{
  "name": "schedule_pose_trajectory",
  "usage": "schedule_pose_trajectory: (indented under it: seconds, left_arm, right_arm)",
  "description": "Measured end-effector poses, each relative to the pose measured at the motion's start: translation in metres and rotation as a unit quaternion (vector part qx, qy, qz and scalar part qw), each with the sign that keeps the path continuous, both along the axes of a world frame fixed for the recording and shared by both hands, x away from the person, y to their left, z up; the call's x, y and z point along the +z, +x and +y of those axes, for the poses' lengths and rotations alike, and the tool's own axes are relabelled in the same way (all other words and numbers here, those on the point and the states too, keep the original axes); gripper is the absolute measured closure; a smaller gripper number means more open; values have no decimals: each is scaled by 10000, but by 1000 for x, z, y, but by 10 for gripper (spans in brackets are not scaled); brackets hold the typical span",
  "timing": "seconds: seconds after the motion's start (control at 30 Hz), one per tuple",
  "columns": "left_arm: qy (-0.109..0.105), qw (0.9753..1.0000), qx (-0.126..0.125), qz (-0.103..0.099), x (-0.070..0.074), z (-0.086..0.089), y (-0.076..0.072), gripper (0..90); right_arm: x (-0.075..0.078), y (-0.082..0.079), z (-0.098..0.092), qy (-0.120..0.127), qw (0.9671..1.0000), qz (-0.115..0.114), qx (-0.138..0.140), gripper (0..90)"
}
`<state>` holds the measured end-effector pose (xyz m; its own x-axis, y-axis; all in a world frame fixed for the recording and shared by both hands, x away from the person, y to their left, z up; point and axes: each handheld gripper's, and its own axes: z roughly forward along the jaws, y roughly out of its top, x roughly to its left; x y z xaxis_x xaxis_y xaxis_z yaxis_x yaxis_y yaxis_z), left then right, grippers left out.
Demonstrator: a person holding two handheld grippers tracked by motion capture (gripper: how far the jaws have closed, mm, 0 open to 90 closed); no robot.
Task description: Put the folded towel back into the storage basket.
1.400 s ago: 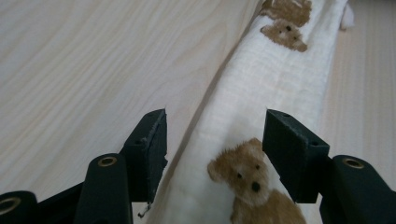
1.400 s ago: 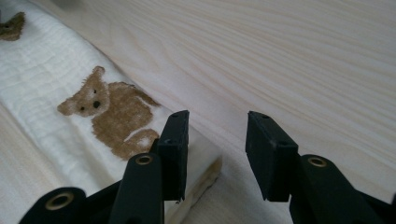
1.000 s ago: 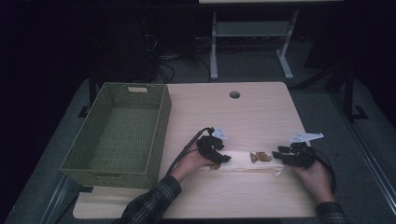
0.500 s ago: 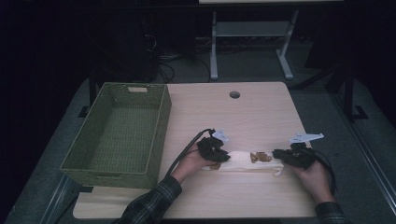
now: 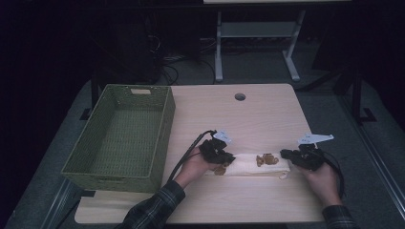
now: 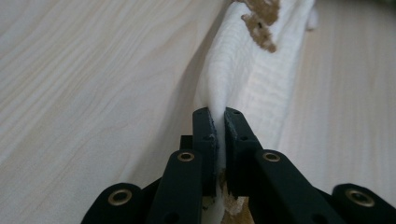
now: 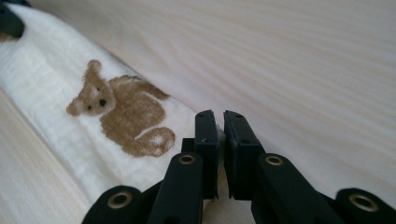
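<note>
A white cloth (image 5: 248,164) printed with brown bears (image 5: 266,159) lies as a long folded strip near the table's front edge. My left gripper (image 5: 229,158) is at the strip's left end. In the left gripper view the gripper (image 6: 220,114) is shut on a raised fold of the cloth (image 6: 252,79). My right gripper (image 5: 285,154) is at the strip's right end. In the right gripper view the gripper (image 7: 215,116) is closed on the cloth's edge (image 7: 56,112), beside a bear print (image 7: 123,121).
A green woven basket (image 5: 165,124) stands on the table's left side, nothing visible inside. The pale wooden table (image 5: 239,119) has a round cable hole (image 5: 240,97) near its far edge. A white desk frame (image 5: 258,33) stands on the dark floor beyond.
</note>
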<state>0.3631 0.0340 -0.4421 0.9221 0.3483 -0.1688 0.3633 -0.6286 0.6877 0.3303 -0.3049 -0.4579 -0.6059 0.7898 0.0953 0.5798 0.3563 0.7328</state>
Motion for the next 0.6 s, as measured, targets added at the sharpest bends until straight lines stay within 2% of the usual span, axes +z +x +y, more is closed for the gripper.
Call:
schedule_pose_trajectory:
  seconds: [0.33,0.6]
  left_arm:
    - [-284,9994,214,-56,25,17,-8,846]
    - [-448,9978,439,-215,51,38,-11,846]
  right_arm:
    - [28,4,10,114,9991,-405,44,850]
    - [49,13,24,259,9972,-672,191,851]
